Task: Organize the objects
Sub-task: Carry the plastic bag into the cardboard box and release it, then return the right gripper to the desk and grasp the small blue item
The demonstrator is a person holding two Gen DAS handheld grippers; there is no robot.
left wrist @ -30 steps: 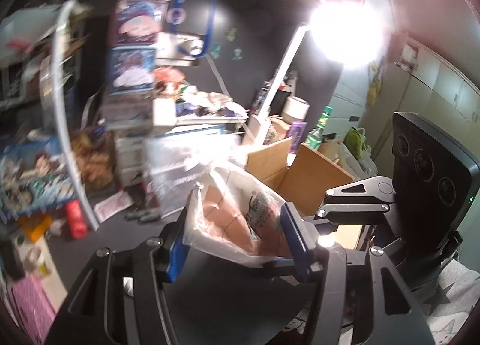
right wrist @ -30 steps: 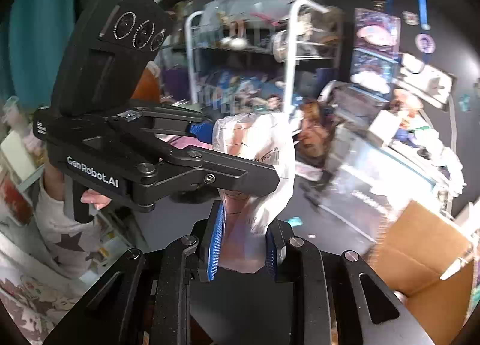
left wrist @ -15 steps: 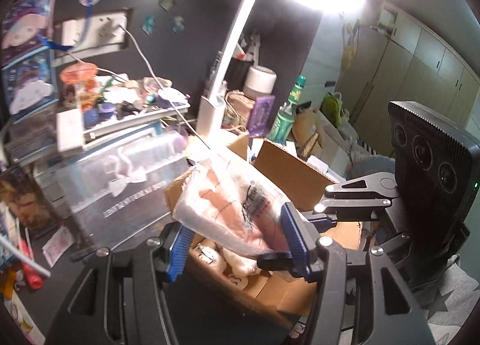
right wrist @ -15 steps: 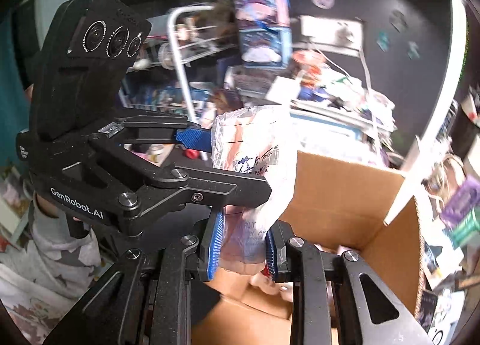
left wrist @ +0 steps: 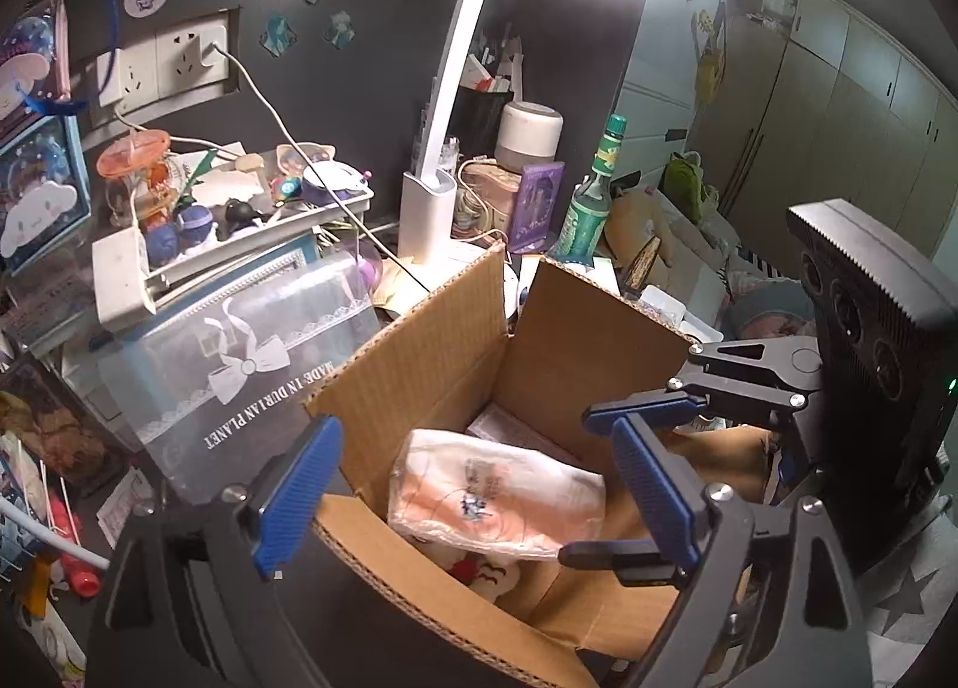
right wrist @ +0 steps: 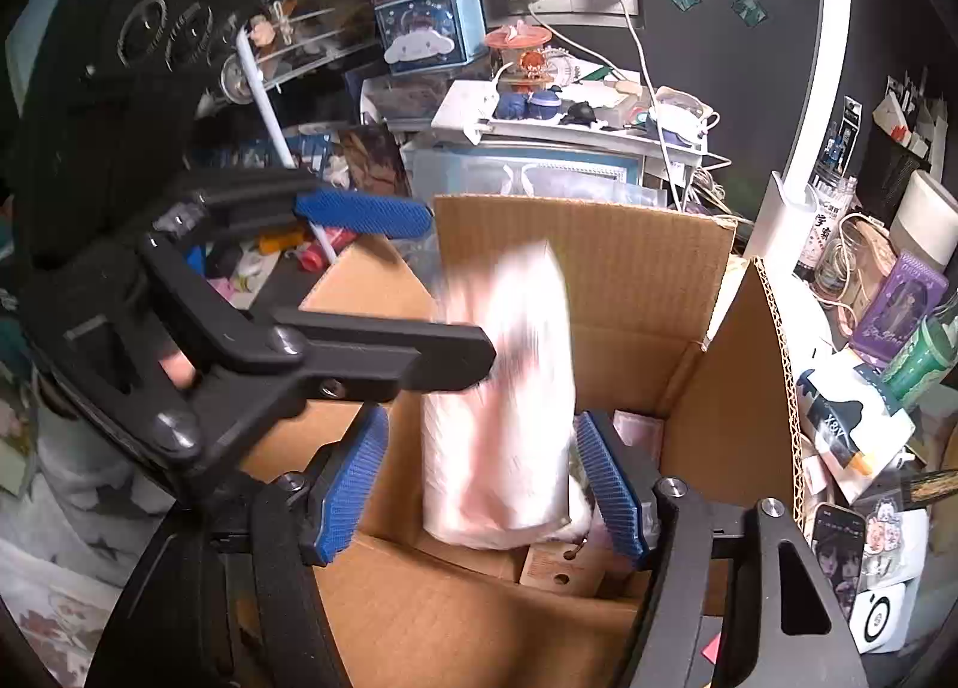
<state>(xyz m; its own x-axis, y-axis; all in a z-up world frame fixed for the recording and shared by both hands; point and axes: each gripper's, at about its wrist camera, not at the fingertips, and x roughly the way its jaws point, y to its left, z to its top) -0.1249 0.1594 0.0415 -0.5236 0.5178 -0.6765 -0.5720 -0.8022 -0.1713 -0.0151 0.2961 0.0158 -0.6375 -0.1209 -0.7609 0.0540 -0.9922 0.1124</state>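
Observation:
A pink-and-white plastic packet (left wrist: 497,502) lies inside the open cardboard box (left wrist: 419,346), on other items. In the right wrist view the packet (right wrist: 509,406) is motion-blurred, inside the box (right wrist: 599,251). My left gripper (left wrist: 473,484) is open above the box, its blue pads apart on either side of the packet and not touching it. My right gripper (right wrist: 485,484) is open too, its pads wide of the packet. The right gripper also shows at the right of the left wrist view (left wrist: 652,424).
A white desk lamp (left wrist: 443,89) stands behind the box. A clear storage bin (left wrist: 239,352) sits to its left under a cluttered white tray (left wrist: 179,263). A green bottle (left wrist: 590,197), a purple box (left wrist: 536,206) and a white cylinder (left wrist: 530,134) stand behind.
Both grippers carried the packet over the box, then opened. The packet dropped out of them into the box.

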